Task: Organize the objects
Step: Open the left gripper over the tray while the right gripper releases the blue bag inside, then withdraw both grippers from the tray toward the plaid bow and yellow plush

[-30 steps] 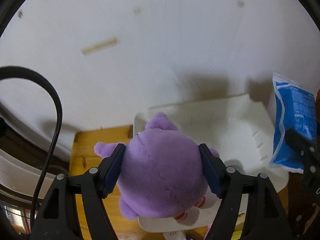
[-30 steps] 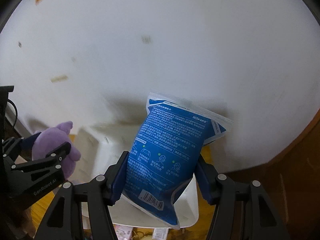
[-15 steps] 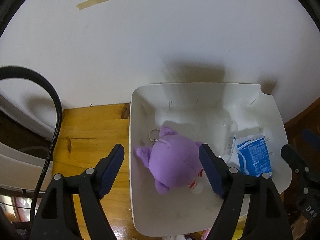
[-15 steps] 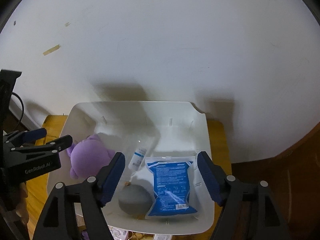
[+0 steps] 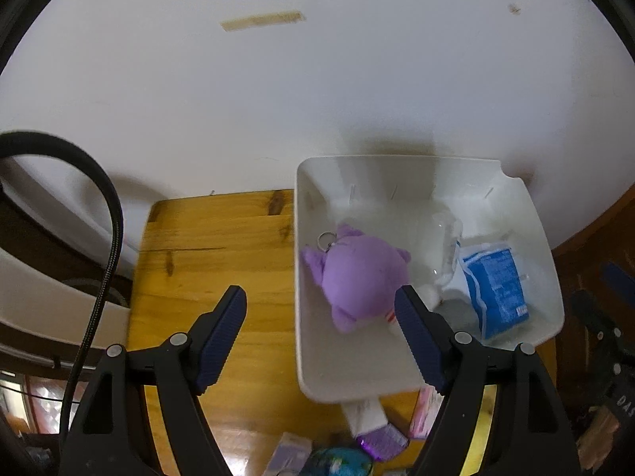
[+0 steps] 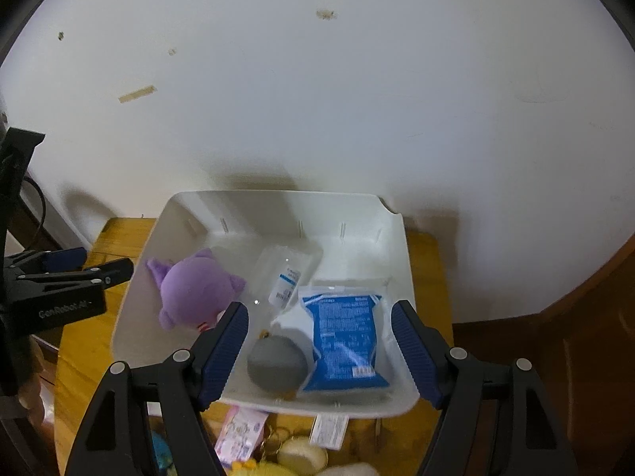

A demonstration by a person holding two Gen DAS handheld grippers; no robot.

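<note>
Left gripper (image 5: 319, 343) hovering above wooden table (image 5: 206, 254), fingers spread apart, gripping nothing. Round purple plush toy (image 5: 363, 277) lying in white plastic bin (image 5: 528, 214), just ahead of right fingertip.

Right gripper (image 6: 319, 351) hovering over bin's near rim, fingers spread apart, gripping nothing. Blue printed pouch (image 6: 343, 343) lying between fingertips; grey round pouch (image 6: 278, 363) resting beside left finger.

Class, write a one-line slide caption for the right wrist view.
Open right gripper above a white bin holding a purple plush toy, blue packet, grey pouch and clear bag.
</note>
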